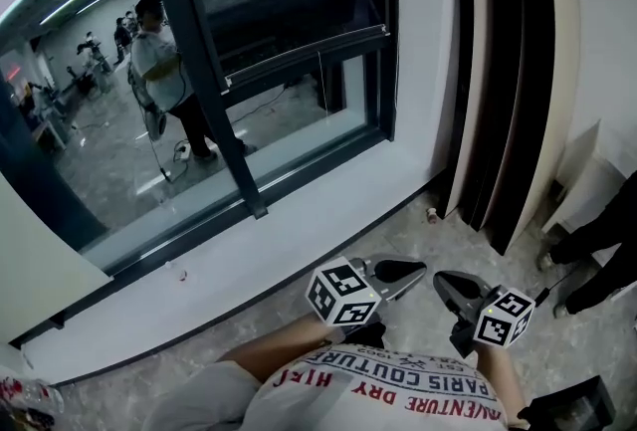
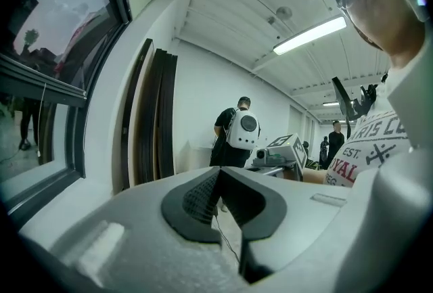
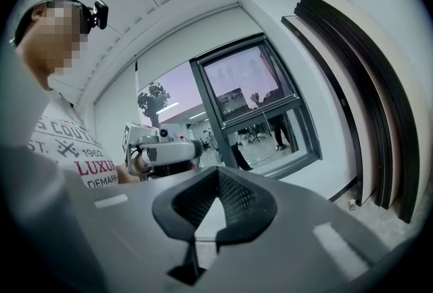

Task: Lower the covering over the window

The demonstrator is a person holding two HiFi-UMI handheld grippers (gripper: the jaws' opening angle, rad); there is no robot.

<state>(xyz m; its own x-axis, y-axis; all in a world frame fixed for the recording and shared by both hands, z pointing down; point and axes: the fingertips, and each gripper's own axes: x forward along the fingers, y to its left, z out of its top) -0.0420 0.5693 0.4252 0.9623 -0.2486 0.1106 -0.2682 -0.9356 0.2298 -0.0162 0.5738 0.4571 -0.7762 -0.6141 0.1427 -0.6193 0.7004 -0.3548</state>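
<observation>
Head view: a person stands on a marbled floor (image 1: pixel 438 235) facing a dark-framed window (image 1: pixel 299 81). A white sill (image 1: pixel 299 210) runs beneath it.

The left gripper (image 1: pixel 410 271) and right gripper (image 1: pixel 445 283) are held side by side close to the person's torso. Their tips point toward each other and nearly meet, well apart from the glass.

Left gripper view: the jaws of the left gripper (image 2: pixel 218 174) are together, with nothing between them. Beyond them stands a second person wearing a white backpack (image 2: pixel 242 130).

Right gripper view: the jaws of the right gripper (image 3: pixel 218 174) are likewise together and empty.

The glass is bare over all its visible height, so the covering is not down. It is presumably gathered at the top of the frame (image 3: pixel 223 48), though no view resolves it. A thin line hanging before the pane (image 1: pixel 318 76) may be its cord.

Dark upright panels (image 1: pixel 498 71) lean against the wall to the right of the window.
</observation>
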